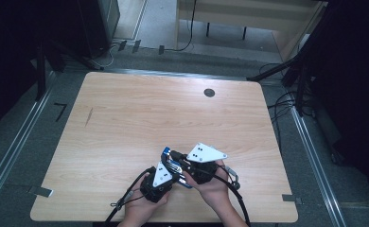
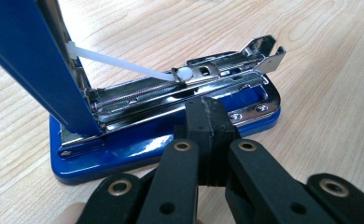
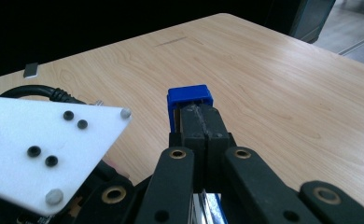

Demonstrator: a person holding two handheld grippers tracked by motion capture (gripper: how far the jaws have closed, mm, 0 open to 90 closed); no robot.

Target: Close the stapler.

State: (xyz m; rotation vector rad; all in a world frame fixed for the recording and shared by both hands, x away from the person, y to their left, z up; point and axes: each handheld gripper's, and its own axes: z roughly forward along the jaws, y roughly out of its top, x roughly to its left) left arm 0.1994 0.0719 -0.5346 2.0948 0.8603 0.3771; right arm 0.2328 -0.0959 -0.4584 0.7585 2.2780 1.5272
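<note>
Blue stapler [image 2: 171, 140] hinged open, chrome magazine seemingly empty.

You've got a blue-and-chrome metal stapler [image 2: 166, 135]: blue base and lid, shiny silver magazine, thin white plastic rod [image 2: 119, 63] over it. Just beside the stapler, your left gripper [image 2: 207, 135] is matte black with brass-coloured rivets. Your right gripper [image 3: 202, 135] is the same black, with brass rings. The pale grey three-cornered plate [image 3: 40, 149] near the stapler carries black dots. Under the stapler, the light wood-grain table [image 1: 140, 113] shows one round dark grey disc [image 1: 209, 92] well apart from it.
</note>
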